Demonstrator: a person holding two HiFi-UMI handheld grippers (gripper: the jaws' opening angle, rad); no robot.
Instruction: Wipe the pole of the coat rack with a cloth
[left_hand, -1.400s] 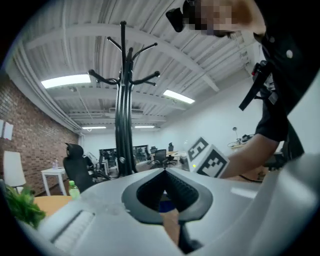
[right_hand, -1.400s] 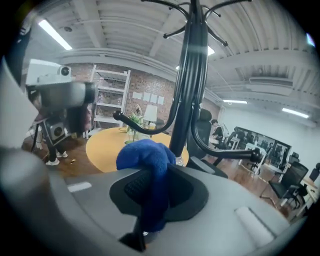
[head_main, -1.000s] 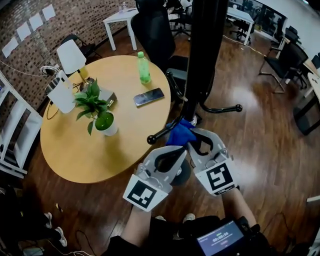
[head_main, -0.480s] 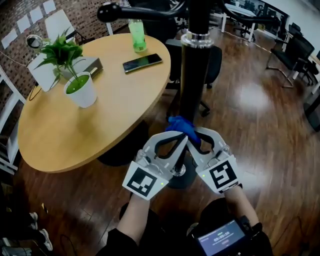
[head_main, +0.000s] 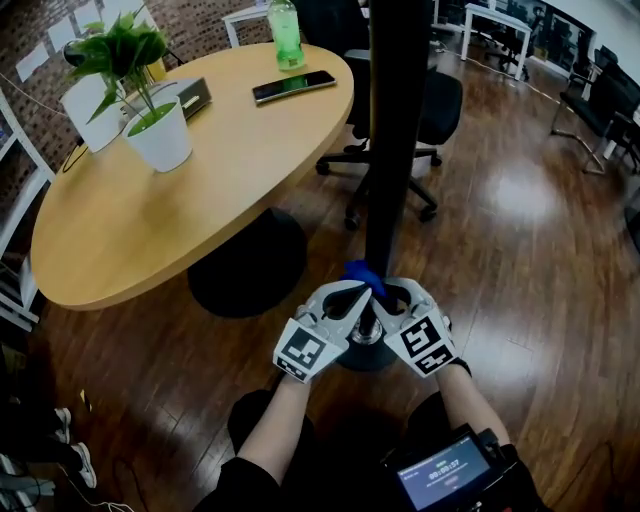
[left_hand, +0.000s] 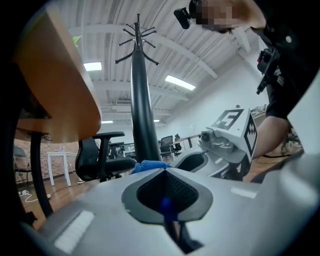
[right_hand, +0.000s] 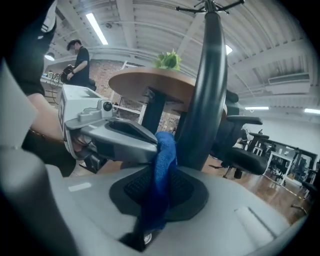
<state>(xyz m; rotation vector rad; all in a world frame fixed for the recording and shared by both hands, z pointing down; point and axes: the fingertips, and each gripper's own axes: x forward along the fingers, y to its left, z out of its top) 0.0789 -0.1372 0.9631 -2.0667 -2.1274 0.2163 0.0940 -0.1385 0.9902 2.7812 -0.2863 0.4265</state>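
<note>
The coat rack's black pole (head_main: 396, 150) rises from its round base (head_main: 366, 350) on the wood floor. A blue cloth (head_main: 362, 272) is pressed against the pole low down, just above the base. My left gripper (head_main: 356, 294) and right gripper (head_main: 386, 294) meet at the cloth, one on each side of the pole, both shut on it. In the left gripper view the pole (left_hand: 142, 110) stands ahead with the cloth (left_hand: 149, 165) at my jaw tips. In the right gripper view the cloth (right_hand: 163, 165) hangs between my jaws beside the pole (right_hand: 206, 95).
A round wooden table (head_main: 120, 240) stands to the left, carrying a potted plant (head_main: 150, 110), a phone (head_main: 293, 86) and a green bottle (head_main: 285, 22). A black office chair (head_main: 432, 110) sits behind the pole. A person (right_hand: 78, 56) stands far off.
Both grippers have slid the cloth down the pole, from the level of the lower hooks to just above the base. The view has dropped with them.
</note>
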